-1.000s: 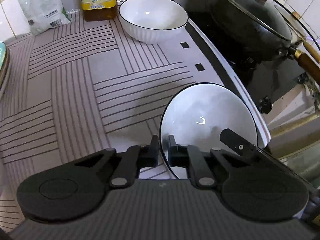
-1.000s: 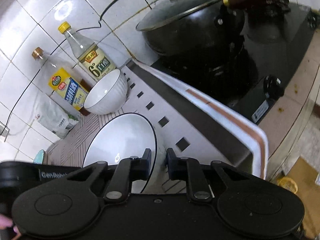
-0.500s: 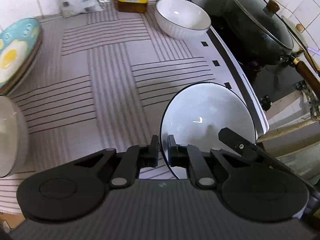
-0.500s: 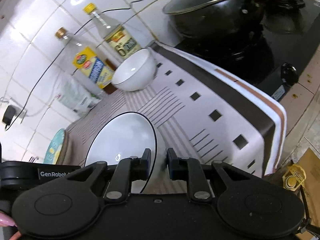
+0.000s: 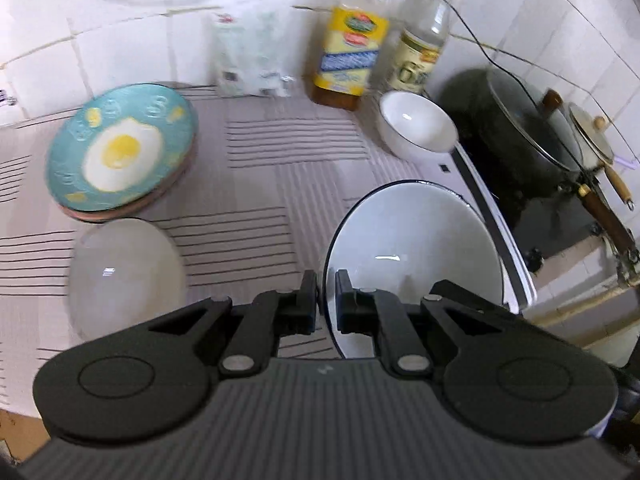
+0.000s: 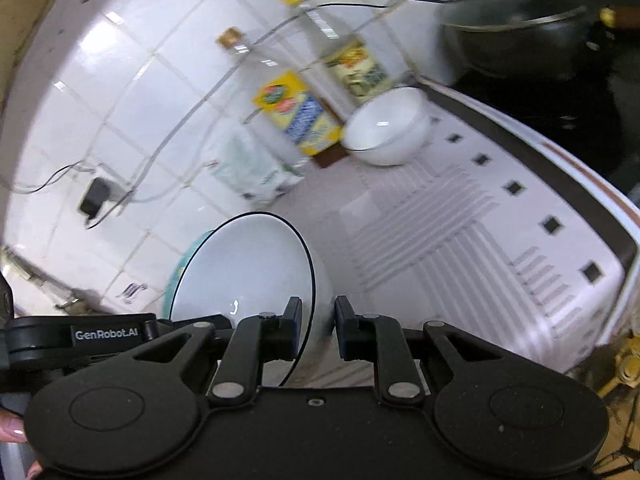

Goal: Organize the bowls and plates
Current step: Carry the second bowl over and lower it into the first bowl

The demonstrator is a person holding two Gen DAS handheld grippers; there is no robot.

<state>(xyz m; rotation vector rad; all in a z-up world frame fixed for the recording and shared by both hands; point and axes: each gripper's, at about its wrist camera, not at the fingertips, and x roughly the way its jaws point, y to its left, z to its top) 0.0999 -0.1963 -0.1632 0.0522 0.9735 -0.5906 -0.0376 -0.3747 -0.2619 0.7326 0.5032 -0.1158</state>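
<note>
Both grippers clamp one black-rimmed bowl (image 5: 416,248).
Left gripper (image 5: 326,296) and right gripper (image 6: 316,320) pinch opposite rims, jaws nearly closed; the bowl seems lifted off the striped mat (image 5: 256,184).

White tiled wall (image 6: 132,92) with a black cable (image 6: 360,5) and plug adapter (image 6: 93,197). Striped mat (image 5: 256,200) covers the counter. Black stove (image 5: 560,216) at right, holding a lidded wok (image 5: 524,128).

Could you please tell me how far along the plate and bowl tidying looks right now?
Done: the teal fried-egg plate tops a small plate stack. In hand: the left tool and right tool both grip the black-rimmed white bowl. Left: the small white bowl near the bottles and the pale oval dish sit separately.
</note>
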